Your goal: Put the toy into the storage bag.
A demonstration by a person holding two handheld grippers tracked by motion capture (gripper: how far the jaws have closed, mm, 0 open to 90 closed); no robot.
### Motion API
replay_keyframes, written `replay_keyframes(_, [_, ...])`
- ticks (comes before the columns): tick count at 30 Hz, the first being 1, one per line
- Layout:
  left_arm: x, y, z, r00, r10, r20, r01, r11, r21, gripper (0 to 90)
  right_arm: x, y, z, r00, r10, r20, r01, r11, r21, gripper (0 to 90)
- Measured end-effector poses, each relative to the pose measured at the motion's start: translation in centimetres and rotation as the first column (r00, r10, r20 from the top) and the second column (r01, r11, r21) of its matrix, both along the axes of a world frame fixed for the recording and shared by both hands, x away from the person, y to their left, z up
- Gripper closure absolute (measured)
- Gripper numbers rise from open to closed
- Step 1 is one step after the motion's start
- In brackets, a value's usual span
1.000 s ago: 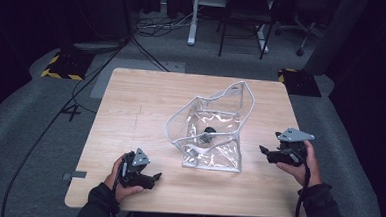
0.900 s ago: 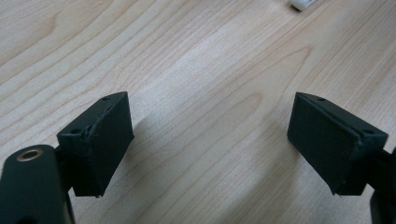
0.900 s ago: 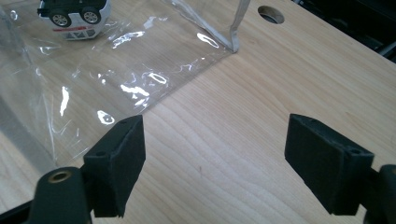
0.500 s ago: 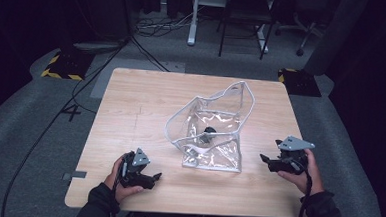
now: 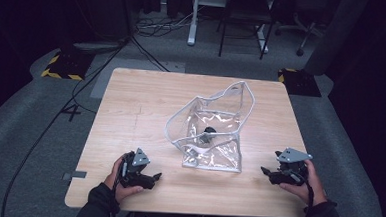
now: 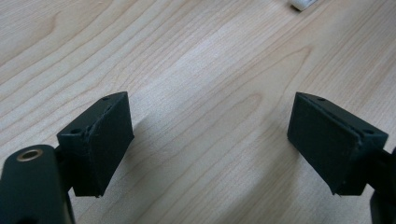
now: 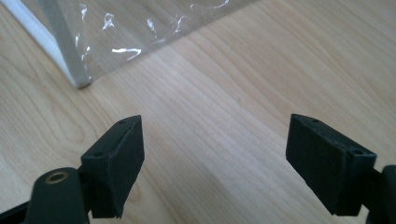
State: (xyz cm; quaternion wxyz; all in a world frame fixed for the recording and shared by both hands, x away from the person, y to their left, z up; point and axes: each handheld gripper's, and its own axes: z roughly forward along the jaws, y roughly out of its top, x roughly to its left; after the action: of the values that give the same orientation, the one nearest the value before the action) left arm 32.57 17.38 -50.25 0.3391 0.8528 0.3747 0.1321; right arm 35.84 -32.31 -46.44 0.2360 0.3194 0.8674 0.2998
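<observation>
R gripper has dropped back toward table's near edge, away from clear bag; L gripper unmoved. Both jaws wide open, empty, over bare table

Glossy clear plastic bag, matt wooden table

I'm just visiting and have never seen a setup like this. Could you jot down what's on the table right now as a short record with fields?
surface: wooden table
main item: clear plastic bag with white edging, near the table's middle, mouth open
inside bag: small dark object, too small to identify
left tool: held low at the near edge, jaws wide apart, nothing between them
right tool: held at the near right edge, jaws wide apart, bare wood between them, pointing toward the bag's corner
contact with bag: none; both tools sit apart from it
</observation>
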Motion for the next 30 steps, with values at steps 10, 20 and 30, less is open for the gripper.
replay_keyframes(10, [0.0,0.0,0.0,1.0,0.002,0.003,-0.002,1.0,0.0,14.4,-1.4,-1.2,-1.4,0.9995,0.003,-0.031,-0.002,1.0,0.008,19.0])
replay_keyframes(20, [0.0,0.0,0.0,1.0,0.0,0.0,0.0,1.0,0.0,14.4,-2.1,-3.1,-2.4,0.9984,-0.017,-0.054,0.019,0.999,0.042,18.4])
replay_keyframes(30, [0.0,0.0,0.0,1.0,0.002,0.002,-0.002,1.0,0.0,14.4,-3.1,-6.3,-3.7,0.9929,-0.066,-0.099,0.084,0.978,0.19,16.3])
